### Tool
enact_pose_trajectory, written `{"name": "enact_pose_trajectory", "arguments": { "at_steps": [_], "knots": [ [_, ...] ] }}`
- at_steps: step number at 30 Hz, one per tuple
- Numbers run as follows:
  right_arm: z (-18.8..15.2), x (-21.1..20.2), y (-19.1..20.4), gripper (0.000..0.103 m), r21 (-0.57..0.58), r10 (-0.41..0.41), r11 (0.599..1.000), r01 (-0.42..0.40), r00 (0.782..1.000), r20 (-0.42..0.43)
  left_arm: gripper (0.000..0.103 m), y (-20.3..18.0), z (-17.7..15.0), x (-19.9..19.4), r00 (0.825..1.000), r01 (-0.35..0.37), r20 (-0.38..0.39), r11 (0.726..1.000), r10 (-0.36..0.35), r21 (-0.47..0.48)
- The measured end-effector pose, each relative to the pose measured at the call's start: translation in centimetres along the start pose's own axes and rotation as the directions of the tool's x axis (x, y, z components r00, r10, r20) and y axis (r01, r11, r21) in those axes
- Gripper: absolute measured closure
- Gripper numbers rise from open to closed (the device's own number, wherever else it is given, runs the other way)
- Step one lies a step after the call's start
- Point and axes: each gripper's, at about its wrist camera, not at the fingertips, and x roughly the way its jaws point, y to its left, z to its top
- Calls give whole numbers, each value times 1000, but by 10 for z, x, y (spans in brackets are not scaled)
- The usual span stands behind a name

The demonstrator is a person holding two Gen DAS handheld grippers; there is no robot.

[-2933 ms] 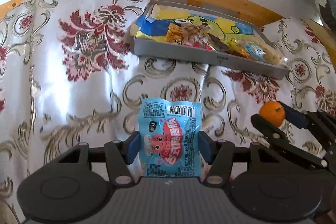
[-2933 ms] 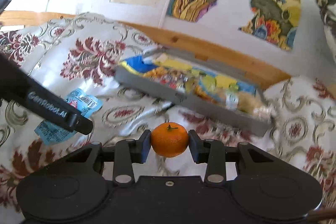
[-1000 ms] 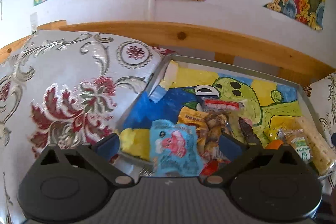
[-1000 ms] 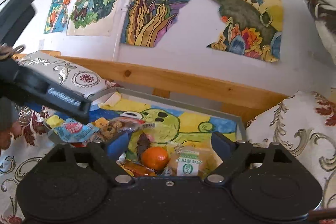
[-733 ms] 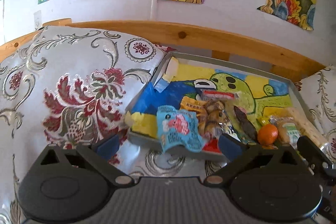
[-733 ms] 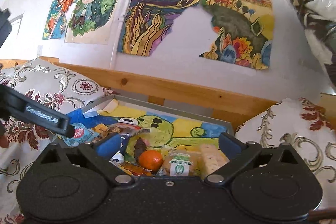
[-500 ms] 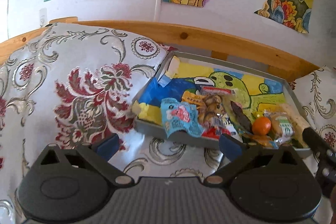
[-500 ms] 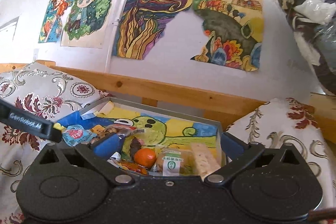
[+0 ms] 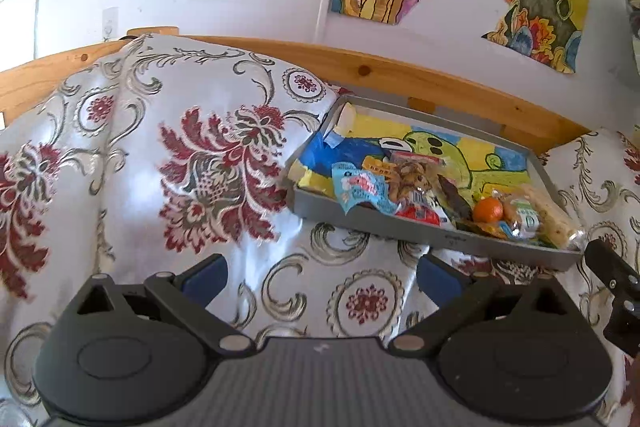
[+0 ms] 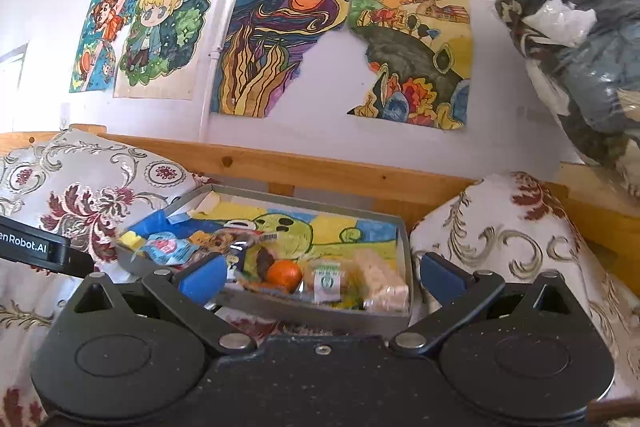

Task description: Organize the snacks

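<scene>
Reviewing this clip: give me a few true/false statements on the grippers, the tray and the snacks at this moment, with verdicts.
1. The left gripper is open and holds nothing. True.
2. The right gripper is clamped on the orange. False: its jaws are spread wide and empty; the orange lies in the grey tray.
3. The blue snack packet lies in the tray, hanging over its near wall. True.
4. The tray is bare inside apart from the orange. False: it also holds several wrapped snacks and a colourful drawing as a liner.
5. The tray rests on a floral cloth. True.
</scene>
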Motion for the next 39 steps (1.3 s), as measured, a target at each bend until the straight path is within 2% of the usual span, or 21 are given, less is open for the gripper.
{"name": "enact_pose_trajectory", "arguments": {
  "at_steps": [16,30,39],
  "knots": [
    [-16,-52,6,1,15,-17,1000,17,1000,-14,1,21,-31,-45,999,-22,34,998,21,53],
    [-33,-92,18,1,72,37,997,-25,985,-169,0,31,-58,-75,1000,-25,-1,995,25,101],
    [-39,-114,25,1,101,40,995,-19,977,-211,0,37,-72,-98,997,10,69,988,-21,151]
  ]
}}
